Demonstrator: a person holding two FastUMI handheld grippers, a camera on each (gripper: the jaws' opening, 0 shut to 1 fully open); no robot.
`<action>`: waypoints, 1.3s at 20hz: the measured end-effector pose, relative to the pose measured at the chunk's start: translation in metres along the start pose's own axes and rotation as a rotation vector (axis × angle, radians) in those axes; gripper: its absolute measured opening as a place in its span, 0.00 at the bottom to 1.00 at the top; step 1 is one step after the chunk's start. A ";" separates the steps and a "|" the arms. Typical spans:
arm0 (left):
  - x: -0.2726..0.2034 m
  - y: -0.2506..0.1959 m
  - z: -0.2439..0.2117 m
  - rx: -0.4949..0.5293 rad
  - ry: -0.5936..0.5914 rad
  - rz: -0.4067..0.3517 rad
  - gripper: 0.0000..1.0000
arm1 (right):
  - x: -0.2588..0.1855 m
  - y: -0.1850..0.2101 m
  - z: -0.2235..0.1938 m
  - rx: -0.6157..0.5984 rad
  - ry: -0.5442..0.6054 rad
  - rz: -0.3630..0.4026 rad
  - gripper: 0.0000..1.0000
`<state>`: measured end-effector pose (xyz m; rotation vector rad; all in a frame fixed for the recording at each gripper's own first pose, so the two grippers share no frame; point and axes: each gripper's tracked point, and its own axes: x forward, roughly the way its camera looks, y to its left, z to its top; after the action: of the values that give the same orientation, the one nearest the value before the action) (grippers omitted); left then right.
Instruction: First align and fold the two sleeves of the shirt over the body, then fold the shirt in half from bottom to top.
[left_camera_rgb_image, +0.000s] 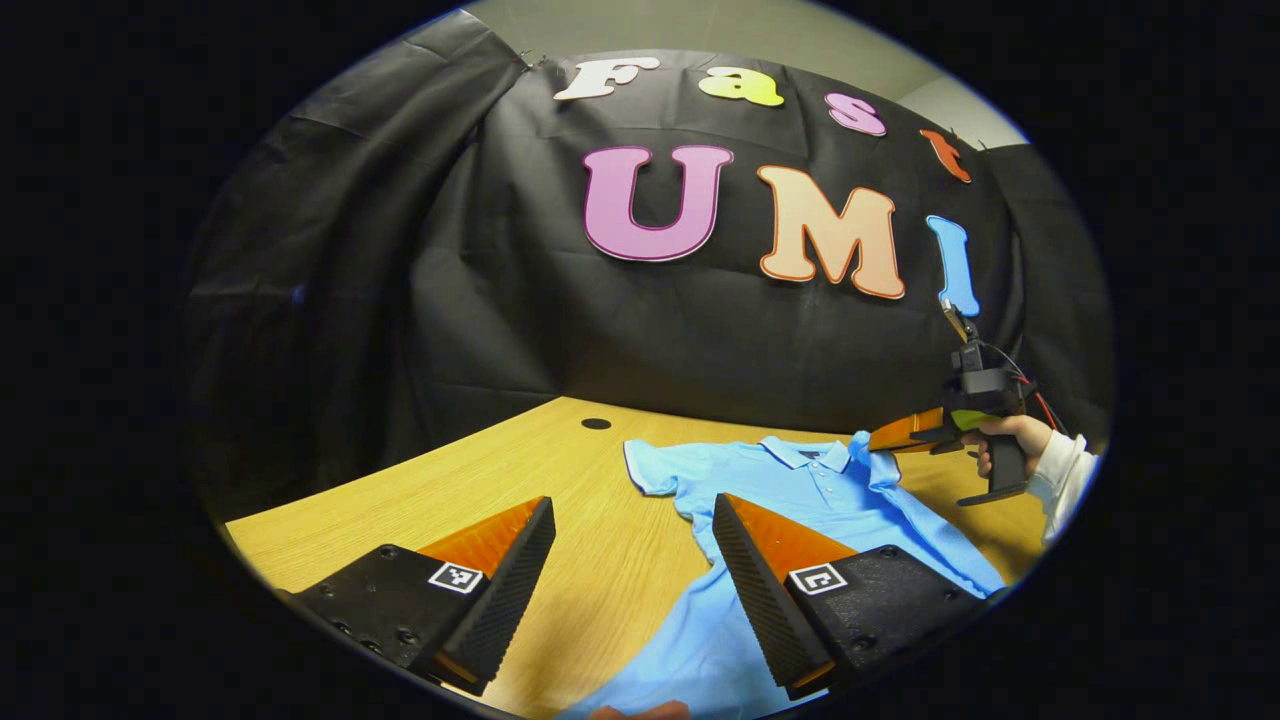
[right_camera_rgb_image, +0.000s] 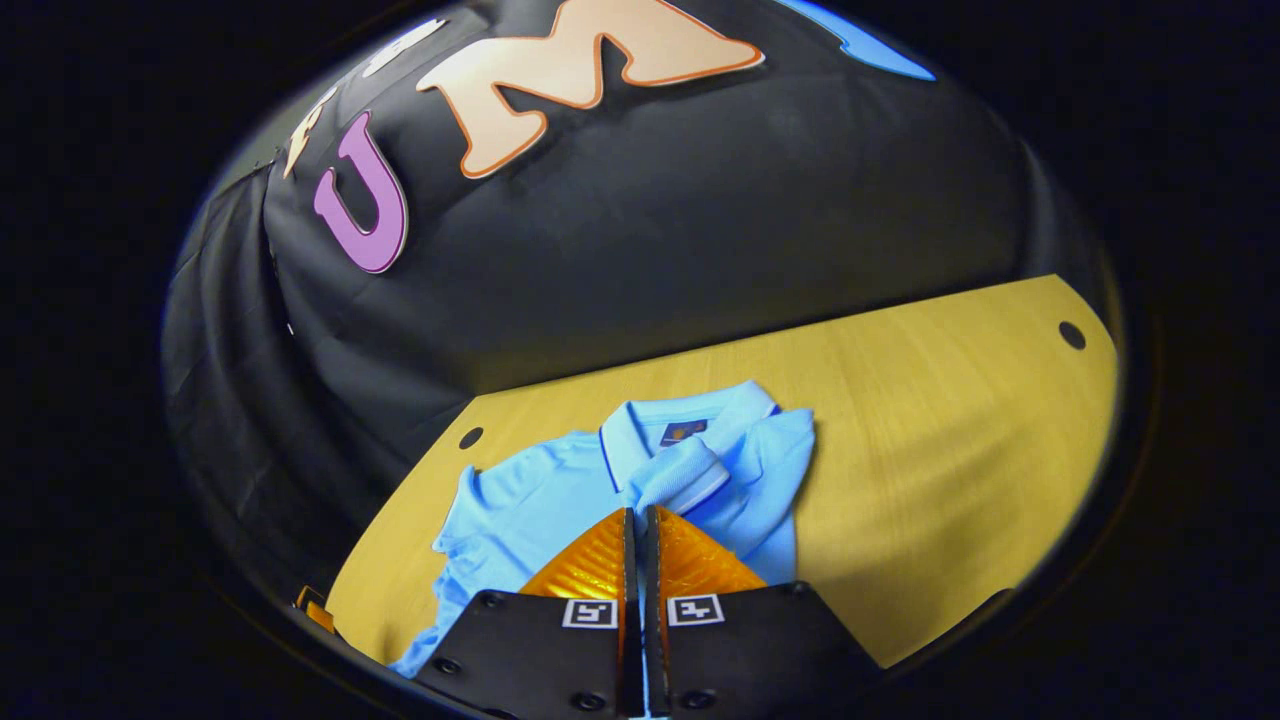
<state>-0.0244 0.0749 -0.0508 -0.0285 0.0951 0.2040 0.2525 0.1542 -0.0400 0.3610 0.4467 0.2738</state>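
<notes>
Here I'm on the first step: my right gripper has its fingers closed on the right sleeve and carries it over the chest of the blue shirt, which lies flat on the wooden table. My left gripper hovers wide open, holding nothing. Next I'd lay this sleeve down, then take the left sleeve; how much cloth is pinched, I can't quite tell.

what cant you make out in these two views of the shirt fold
- Shirt hem: left gripper view, cut off by the bottom edge and the left gripper fingers.
- Sleeve tip in the right gripper: right gripper view, hidden between its closed fingers.
- Collar label: too small.
</notes>
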 end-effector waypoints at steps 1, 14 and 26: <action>0.000 0.003 -0.001 0.009 0.001 0.007 0.95 | 0.003 0.008 -0.006 0.020 0.014 0.027 0.06; 0.064 -0.005 -0.013 -0.013 0.181 -0.118 0.94 | -0.076 0.031 -0.024 -0.123 -0.018 0.103 0.97; 0.208 -0.020 -0.034 -0.073 0.467 -0.211 0.95 | -0.214 -0.017 -0.046 -0.171 -0.199 -0.030 0.97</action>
<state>0.1792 0.0953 -0.1045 -0.1579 0.5479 -0.0141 0.0491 0.0800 -0.0066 0.2111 0.2306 0.2419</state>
